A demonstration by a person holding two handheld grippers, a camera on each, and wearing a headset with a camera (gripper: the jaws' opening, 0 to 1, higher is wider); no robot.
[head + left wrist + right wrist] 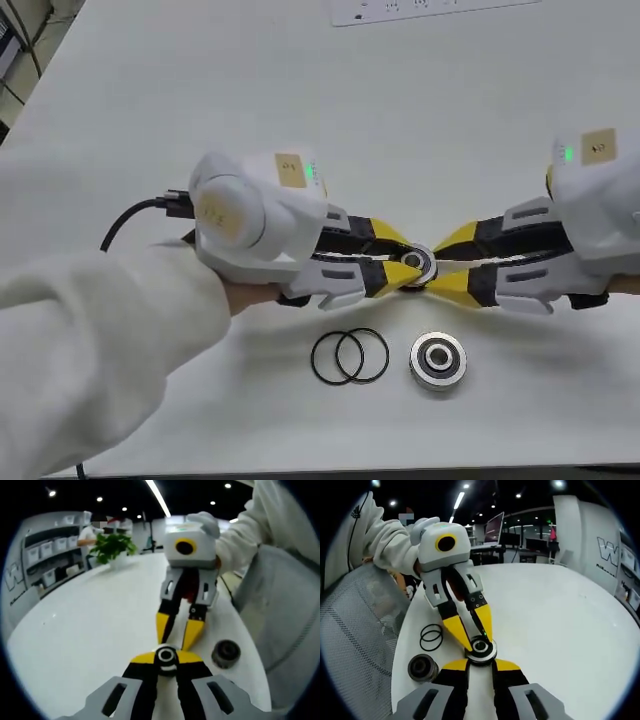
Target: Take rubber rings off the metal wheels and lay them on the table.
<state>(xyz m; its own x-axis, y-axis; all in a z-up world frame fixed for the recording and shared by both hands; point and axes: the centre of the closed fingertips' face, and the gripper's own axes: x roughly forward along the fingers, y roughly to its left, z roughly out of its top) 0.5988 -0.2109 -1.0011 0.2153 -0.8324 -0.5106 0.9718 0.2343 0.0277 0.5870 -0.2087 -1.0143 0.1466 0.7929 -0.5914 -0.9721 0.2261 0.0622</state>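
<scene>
Black rubber rings [349, 355]: two overlapping near white table's [200, 100] front edge, beside dark-rimmed metal wheel [438, 360]. Left gripper [398, 263] and right gripper [432, 266] both clamped on small silver metal wheel [413, 262] just behind them. Risk: opposed pull pops it free and it rolls off the front edge. Legible: wall letter W [610, 547]; yellow gripper stickers [289, 168] unreadable.

head view: from above, looking down, fairly near | left gripper view: along its own jaws, close on the metal wheel [165, 656] at their tips, facing the right gripper [173, 644] | right gripper view: the reverse (facing the left gripper [479, 636]) | shared by all three: that wheel
</scene>
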